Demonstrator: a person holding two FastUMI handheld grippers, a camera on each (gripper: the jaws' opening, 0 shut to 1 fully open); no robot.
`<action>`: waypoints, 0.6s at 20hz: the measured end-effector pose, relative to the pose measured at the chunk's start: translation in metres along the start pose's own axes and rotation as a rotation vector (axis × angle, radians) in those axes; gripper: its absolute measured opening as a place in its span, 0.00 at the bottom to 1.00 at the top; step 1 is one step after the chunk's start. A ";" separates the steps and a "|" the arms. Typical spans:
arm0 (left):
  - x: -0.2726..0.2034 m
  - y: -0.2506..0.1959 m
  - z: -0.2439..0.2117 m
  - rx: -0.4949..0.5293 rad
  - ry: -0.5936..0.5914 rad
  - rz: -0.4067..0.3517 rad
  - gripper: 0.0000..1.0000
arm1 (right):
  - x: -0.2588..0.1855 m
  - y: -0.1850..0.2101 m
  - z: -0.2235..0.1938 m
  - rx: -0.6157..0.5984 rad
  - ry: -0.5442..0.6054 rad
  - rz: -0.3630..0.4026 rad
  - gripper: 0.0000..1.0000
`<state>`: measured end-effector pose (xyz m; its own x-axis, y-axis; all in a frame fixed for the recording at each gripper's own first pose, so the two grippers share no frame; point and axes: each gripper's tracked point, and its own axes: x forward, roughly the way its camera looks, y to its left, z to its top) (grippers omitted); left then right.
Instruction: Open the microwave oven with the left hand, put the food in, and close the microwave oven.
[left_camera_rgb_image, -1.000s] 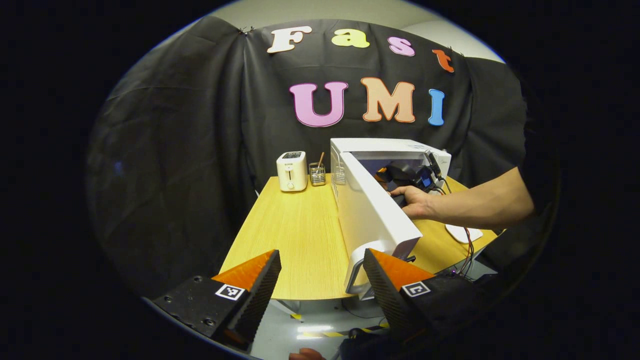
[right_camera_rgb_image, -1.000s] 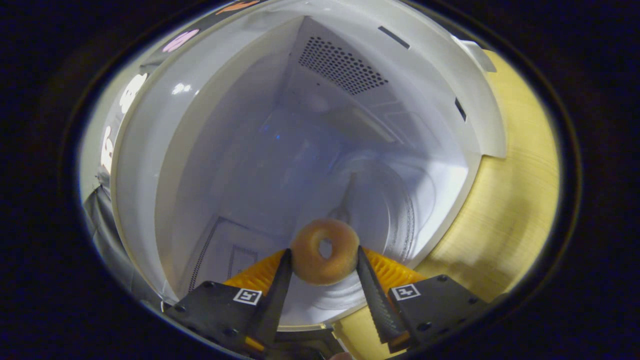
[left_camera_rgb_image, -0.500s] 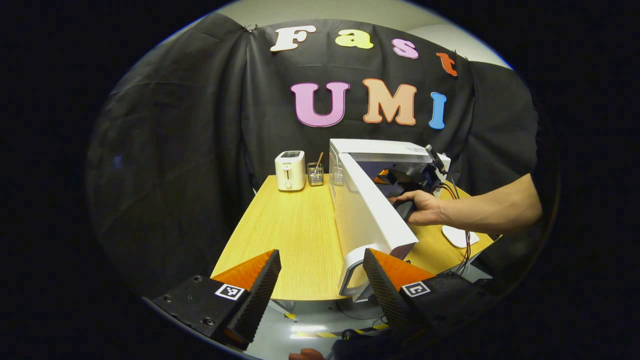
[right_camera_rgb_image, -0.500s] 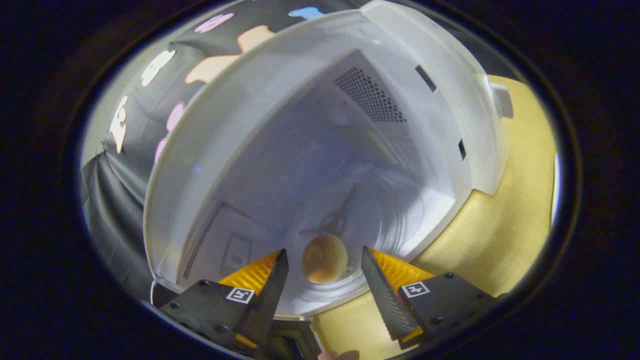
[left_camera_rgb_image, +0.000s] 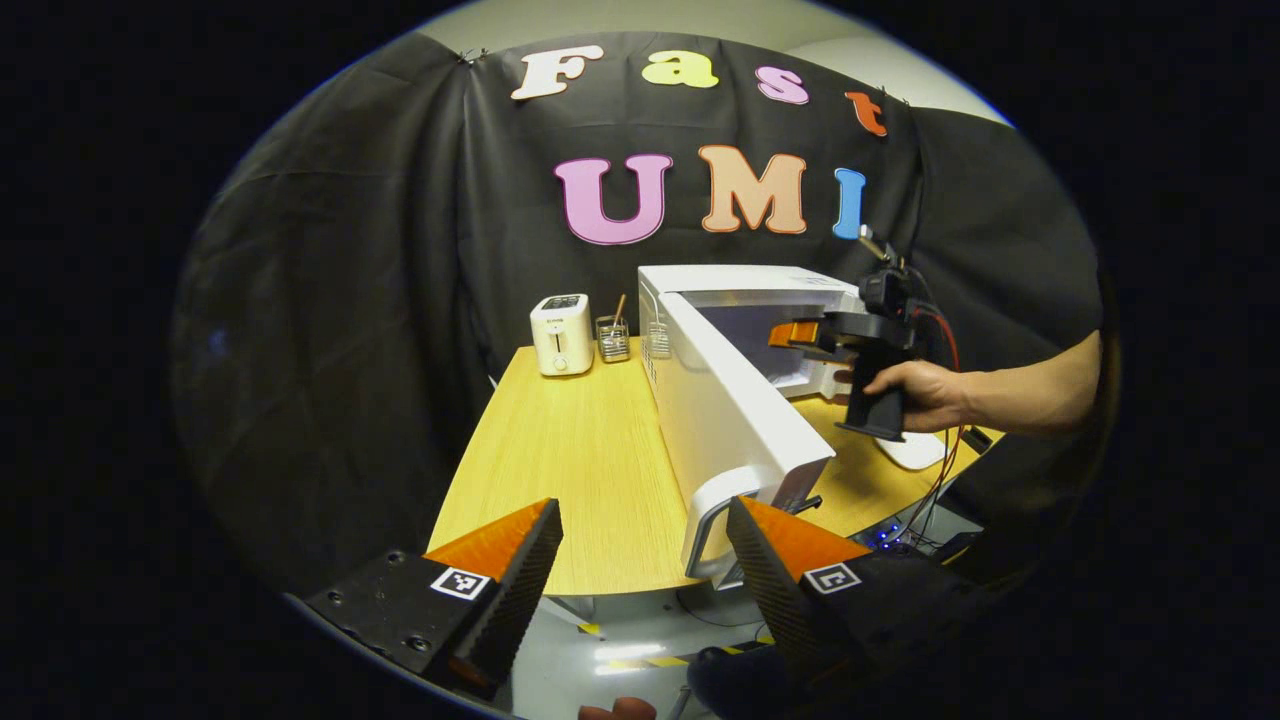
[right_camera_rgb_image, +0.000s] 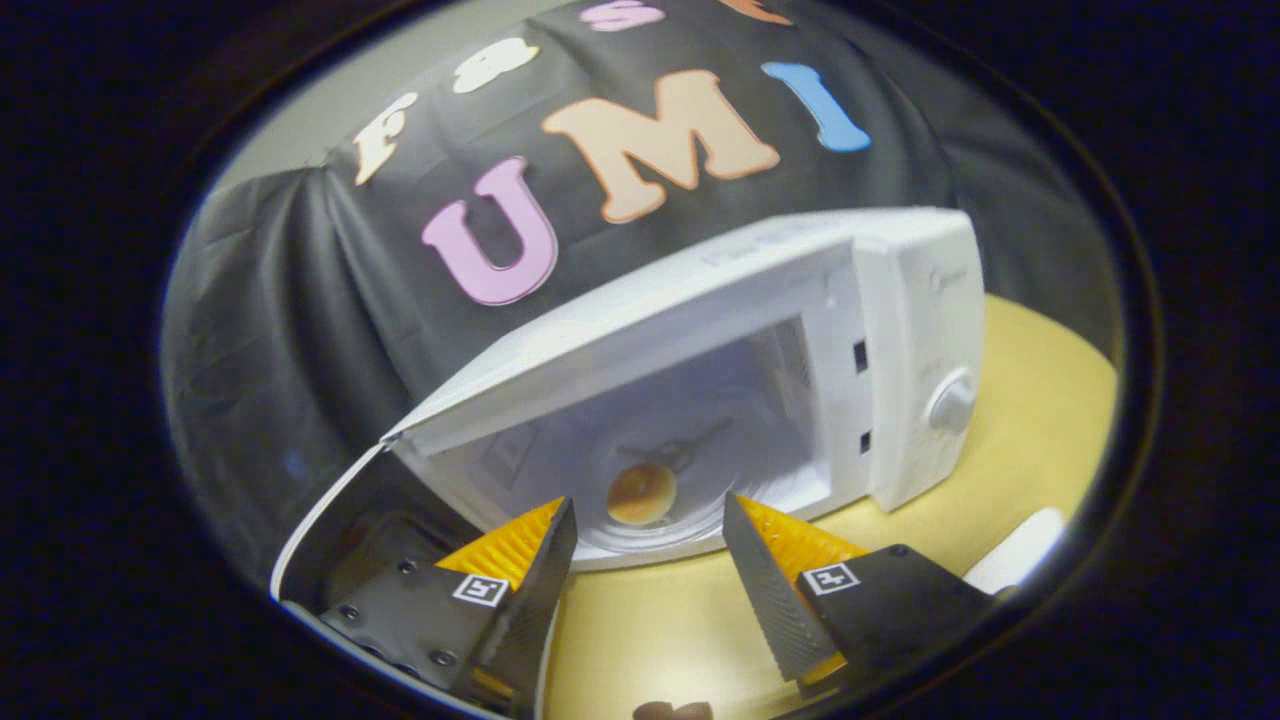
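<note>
In the right gripper view we see our right gripper (right_camera_rgb_image: 648, 560) at the bottom centre of the frame, fingers spread apart and holding nothing. Just above the gap between them lies the one doughnut (right_camera_rgb_image: 641, 493), resting on the round turntable inside the microwave oven (right_camera_rgb_image: 900, 330), apart from both fingers. The oven fills the middle of the frame, its door (right_camera_rgb_image: 330, 520) swung wide at lower left and one round knob (right_camera_rgb_image: 952, 403) on its panel at right. It stands on the yellow bench (right_camera_rgb_image: 1040, 420).

In the left gripper view our left gripper (left_camera_rgb_image: 645, 570) sits at the bottom centre, likewise spread and empty, hanging before the near bench (left_camera_rgb_image: 560, 450) edge. Its right finger lies just below the handle (left_camera_rgb_image: 705, 525) of the open door (left_camera_rgb_image: 735, 420). At right of centre a hand (left_camera_rgb_image: 915, 390) holds the right gripper (left_camera_rgb_image: 800, 335) at the oven's mouth. At the back of the bench we count one white toaster (left_camera_rgb_image: 560, 333) and, beside it, two small glass holders (left_camera_rgb_image: 612, 338).
</note>
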<state>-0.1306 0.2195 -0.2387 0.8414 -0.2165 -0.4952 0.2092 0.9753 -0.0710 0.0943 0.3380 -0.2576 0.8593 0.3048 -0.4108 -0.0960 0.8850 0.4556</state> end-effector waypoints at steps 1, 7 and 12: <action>-0.001 0.000 -0.002 -0.011 0.005 -0.002 0.98 | -0.014 -0.001 0.011 -0.062 -0.020 0.003 0.80; -0.002 0.030 -0.011 -0.028 0.010 0.059 0.99 | -0.085 0.011 0.109 -0.269 -0.211 0.012 0.80; 0.020 0.054 -0.018 0.024 0.039 0.153 0.64 | -0.123 0.015 0.164 -0.281 -0.307 -0.005 0.80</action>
<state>-0.1114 0.2689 -0.2677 0.8445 -0.0635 -0.5318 0.0928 0.9953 0.0286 0.0693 0.2562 -0.0705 0.9660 0.2182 -0.1386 -0.1878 0.9608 0.2037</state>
